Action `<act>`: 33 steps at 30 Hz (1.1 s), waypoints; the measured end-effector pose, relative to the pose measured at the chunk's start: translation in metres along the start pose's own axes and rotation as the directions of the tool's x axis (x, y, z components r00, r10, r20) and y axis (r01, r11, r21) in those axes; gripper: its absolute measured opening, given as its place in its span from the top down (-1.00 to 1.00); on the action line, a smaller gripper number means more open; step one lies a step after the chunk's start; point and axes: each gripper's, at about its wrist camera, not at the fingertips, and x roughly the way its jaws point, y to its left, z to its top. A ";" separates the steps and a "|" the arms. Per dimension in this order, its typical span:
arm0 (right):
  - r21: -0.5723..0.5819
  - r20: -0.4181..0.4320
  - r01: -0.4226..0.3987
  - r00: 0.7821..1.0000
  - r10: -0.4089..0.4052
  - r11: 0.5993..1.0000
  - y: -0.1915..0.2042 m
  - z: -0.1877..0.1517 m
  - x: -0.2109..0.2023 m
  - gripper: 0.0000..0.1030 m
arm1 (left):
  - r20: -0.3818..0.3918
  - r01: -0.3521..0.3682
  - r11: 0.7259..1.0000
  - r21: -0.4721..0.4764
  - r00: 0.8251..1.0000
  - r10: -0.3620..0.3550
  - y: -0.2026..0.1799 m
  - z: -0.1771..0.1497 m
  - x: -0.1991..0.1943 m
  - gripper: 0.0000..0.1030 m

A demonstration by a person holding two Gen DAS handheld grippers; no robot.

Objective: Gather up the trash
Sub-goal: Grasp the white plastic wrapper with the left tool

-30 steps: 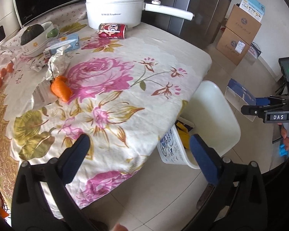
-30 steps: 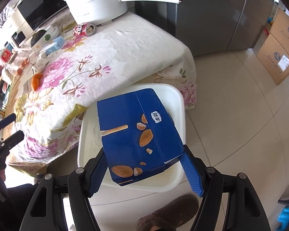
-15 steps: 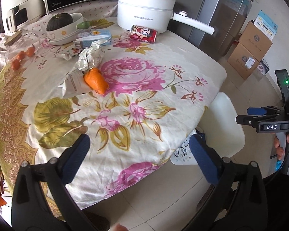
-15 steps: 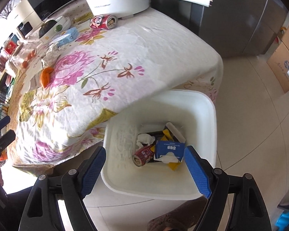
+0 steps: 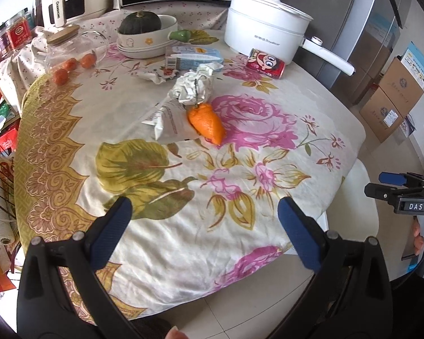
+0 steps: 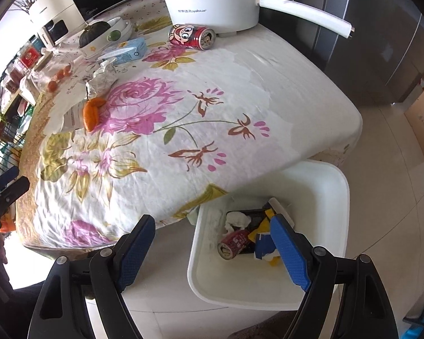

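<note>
A kitchen table (image 5: 268,147) under a floral cloth carries the remaining trash: orange peel (image 5: 207,123), crumpled paper (image 5: 192,87), a carton (image 5: 193,56) and a red can (image 5: 265,63) at the far side. The bin (image 6: 319,186) stands on the floor at the table's right corner, part filled. Both the left gripper (image 5: 202,226) and the right gripper (image 6: 212,248) are wide and empty. This looks like the pause between drops; next comes a reach for the peel. The bin's contents are partly hidden behind a right finger (image 6: 288,251).

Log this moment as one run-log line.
left gripper: open, empty, over table | right gripper: open, empty, by white bin | on table: red can, crumpled paper, orange peel
</note>
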 end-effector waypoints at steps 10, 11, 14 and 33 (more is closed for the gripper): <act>-0.053 0.046 0.010 0.999 -0.007 0.999 0.037 0.021 0.008 -0.71 | -0.009 -0.048 0.998 -0.049 0.999 0.048 0.046 0.009 0.013 -0.98; -0.054 0.048 0.012 0.999 -0.009 0.998 0.039 0.023 0.009 -0.71 | -0.018 -0.059 0.997 -0.054 0.998 0.058 0.051 0.010 0.017 -0.98; -0.045 0.043 0.008 0.999 -0.006 0.999 0.042 0.029 0.015 -0.72 | -0.039 -0.078 0.995 -0.064 0.996 0.076 0.064 0.016 0.027 -0.98; 0.052 0.030 -0.015 0.999 0.014 0.999 0.028 0.048 0.029 -0.72 | -0.042 0.072 0.956 -0.284 0.995 -0.087 0.067 0.057 0.109 0.02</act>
